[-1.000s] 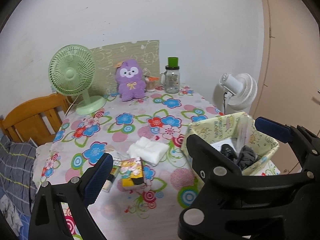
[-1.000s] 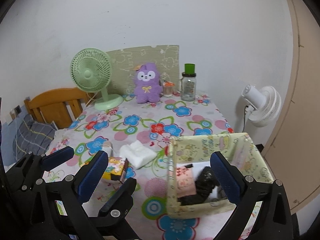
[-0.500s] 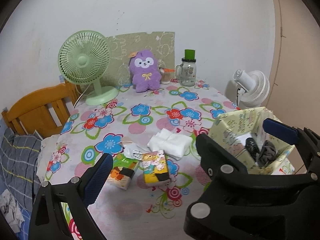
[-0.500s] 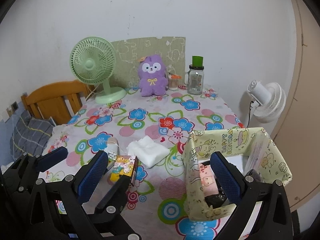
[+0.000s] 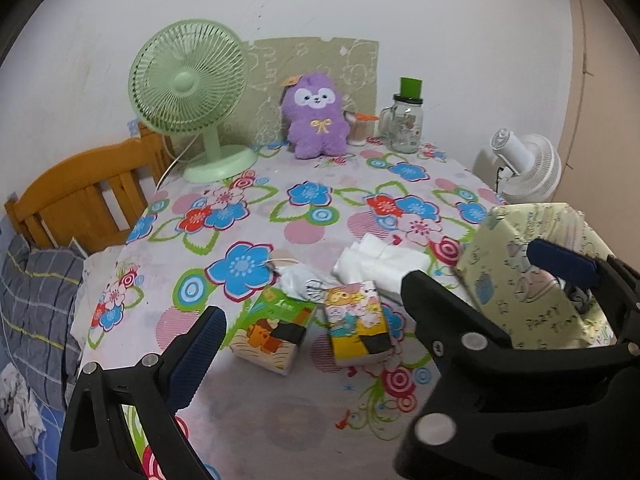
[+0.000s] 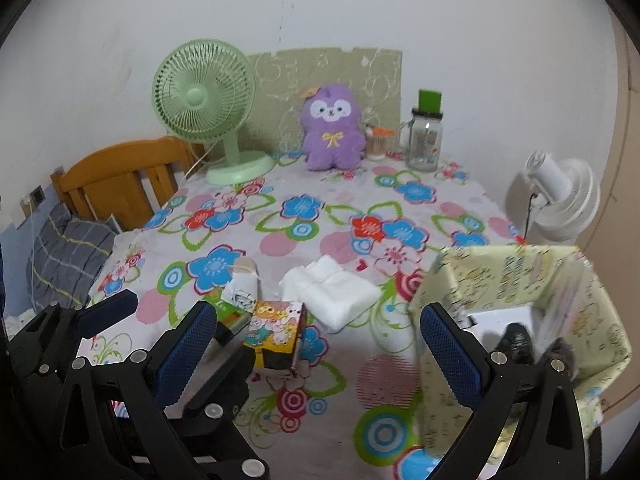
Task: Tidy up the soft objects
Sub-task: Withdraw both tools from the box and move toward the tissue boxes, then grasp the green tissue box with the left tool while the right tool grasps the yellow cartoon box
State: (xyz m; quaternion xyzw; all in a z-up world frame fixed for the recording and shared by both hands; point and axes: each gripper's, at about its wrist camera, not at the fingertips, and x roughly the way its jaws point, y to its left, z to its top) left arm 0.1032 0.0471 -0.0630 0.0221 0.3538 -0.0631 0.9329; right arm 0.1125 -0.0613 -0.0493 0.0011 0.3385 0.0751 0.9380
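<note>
On the flowered tablecloth lie a white folded cloth (image 5: 380,258) (image 6: 332,290), a pale face mask (image 5: 302,280) (image 6: 244,286), a yellow tissue pack (image 5: 356,324) (image 6: 276,332) and a green tissue pack (image 5: 272,328) (image 6: 232,316). A purple plush (image 5: 316,118) (image 6: 332,132) sits at the back. A yellow fabric bin (image 5: 516,280) (image 6: 516,284) at the right holds dark soft items (image 6: 516,342). My left gripper (image 5: 372,308) is open and empty over the packs. My right gripper (image 6: 316,344) is open and empty between the yellow pack and the bin.
A green desk fan (image 5: 188,92) (image 6: 204,100) and a glass jar with a green lid (image 5: 406,120) (image 6: 426,136) stand at the back. A white fan (image 5: 524,168) (image 6: 560,200) is off the table's right. A wooden chair (image 5: 80,196) and a grey pillow (image 6: 68,256) are at the left.
Both grippers have moved left and a little back, so the bin has shifted to the right edge of each view. The green pack and mask have come into view. Both stay open.
</note>
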